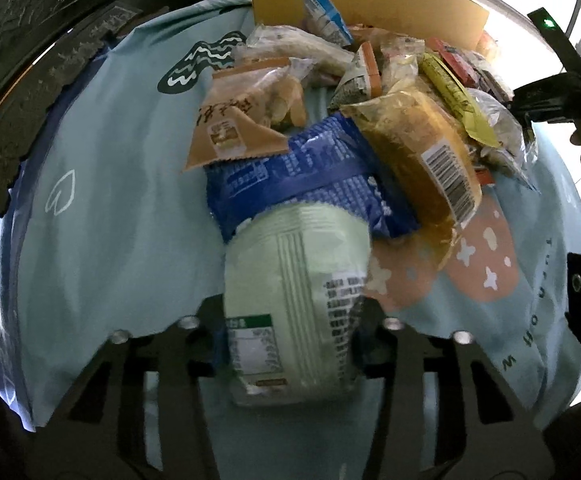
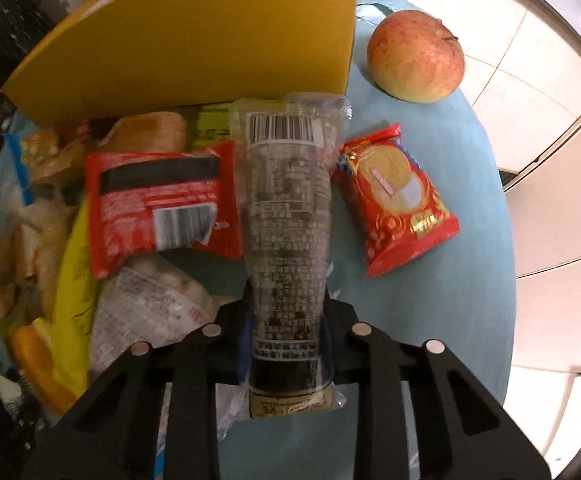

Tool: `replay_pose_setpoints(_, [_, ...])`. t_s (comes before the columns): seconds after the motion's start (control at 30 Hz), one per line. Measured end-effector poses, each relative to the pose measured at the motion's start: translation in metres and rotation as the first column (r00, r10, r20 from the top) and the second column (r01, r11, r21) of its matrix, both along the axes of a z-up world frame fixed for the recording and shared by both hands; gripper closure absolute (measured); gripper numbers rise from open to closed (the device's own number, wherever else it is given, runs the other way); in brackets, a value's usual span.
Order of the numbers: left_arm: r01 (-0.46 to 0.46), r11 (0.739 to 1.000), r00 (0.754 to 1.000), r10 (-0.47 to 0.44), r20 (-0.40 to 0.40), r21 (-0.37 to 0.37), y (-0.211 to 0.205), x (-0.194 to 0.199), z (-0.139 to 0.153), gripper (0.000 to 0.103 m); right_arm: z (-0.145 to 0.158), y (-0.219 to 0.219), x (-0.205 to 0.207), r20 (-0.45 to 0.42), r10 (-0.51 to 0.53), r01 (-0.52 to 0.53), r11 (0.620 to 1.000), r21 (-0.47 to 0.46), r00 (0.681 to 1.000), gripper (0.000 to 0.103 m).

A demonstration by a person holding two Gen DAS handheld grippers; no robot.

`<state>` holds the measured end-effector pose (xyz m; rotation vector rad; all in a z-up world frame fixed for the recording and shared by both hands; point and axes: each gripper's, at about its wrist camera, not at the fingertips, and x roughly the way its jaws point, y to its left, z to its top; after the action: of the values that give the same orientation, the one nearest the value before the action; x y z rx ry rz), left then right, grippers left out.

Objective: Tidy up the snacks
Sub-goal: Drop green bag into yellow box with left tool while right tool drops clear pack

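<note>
My left tongs (image 1: pixel 290 344) are pinched onto a pale green, ribbed plastic snack packet (image 1: pixel 294 300), which sits near me on the light blue printed cloth (image 1: pixel 102 208). Its far end touches a blue foil bag (image 1: pixel 302 184) at the near edge of the snack heap. My right tongs (image 2: pixel 286 348) are clamped on a long clear wrapper of dark snack (image 2: pixel 286 216), pointing away toward the upright yellow cardboard panel (image 2: pixel 194 40). A red biscuit packet (image 2: pixel 398 196) lies just right of it, and a reddish-yellow apple (image 2: pixel 416 56) further off.
</note>
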<state>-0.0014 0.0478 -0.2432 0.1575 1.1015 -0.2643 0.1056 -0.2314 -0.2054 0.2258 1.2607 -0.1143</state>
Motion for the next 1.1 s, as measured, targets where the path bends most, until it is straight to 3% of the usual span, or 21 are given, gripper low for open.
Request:
replay_pose_setpoints(0.13, [-0.012,0.999,1.000,0.013,0.013,-0.042,0.008,0.001,0.011,0.062,0.029,-0.005,-0.022,0.058,-0.007,0.002,0.996,0.085,0.998,0.076])
replay_pose_setpoints(0.27, [-0.013,0.997,0.997,0.019,0.080,-0.072,0.011,0.003,0.038,0.062,0.059,-0.008,-0.044,0.130,0.000,-0.017,0.992,0.128,0.991,0.076])
replay_pose_setpoints(0.5, [0.015,0.992,0.979,0.010,0.202,-0.122,-0.004,0.030,0.093,0.062,0.116,-0.005,-0.052,0.227,0.041,-0.074,0.988,0.138,0.973,0.076])
replay_pose_setpoints(0.67, [0.020,0.985,0.971,0.022,0.237,-0.174,-0.035,0.091,0.123,0.061,0.143,-0.006,-0.003,0.272,0.062,-0.097,0.989,0.116,0.960,0.076])
replay_pose_setpoints(0.87, [0.072,0.982,0.952,-0.015,0.305,-0.177,-0.100,0.205,0.167,0.061,0.156,-0.008,0.078,0.274,0.072,-0.102,0.990,0.096,0.959,0.075])
replay_pose_setpoints(1.03, [0.047,0.988,0.956,-0.002,0.294,-0.147,-0.130,0.280,0.178,0.060,0.156,-0.011,0.136,0.259,0.065,-0.086,0.994,0.068,0.964,0.075])
replay_pose_setpoints(1.1, [0.037,0.990,0.961,0.001,0.276,-0.133,-0.138,0.303,0.175,0.052,0.150,-0.018,0.153,0.235,0.059,-0.082,0.993,0.089,0.970,0.071])
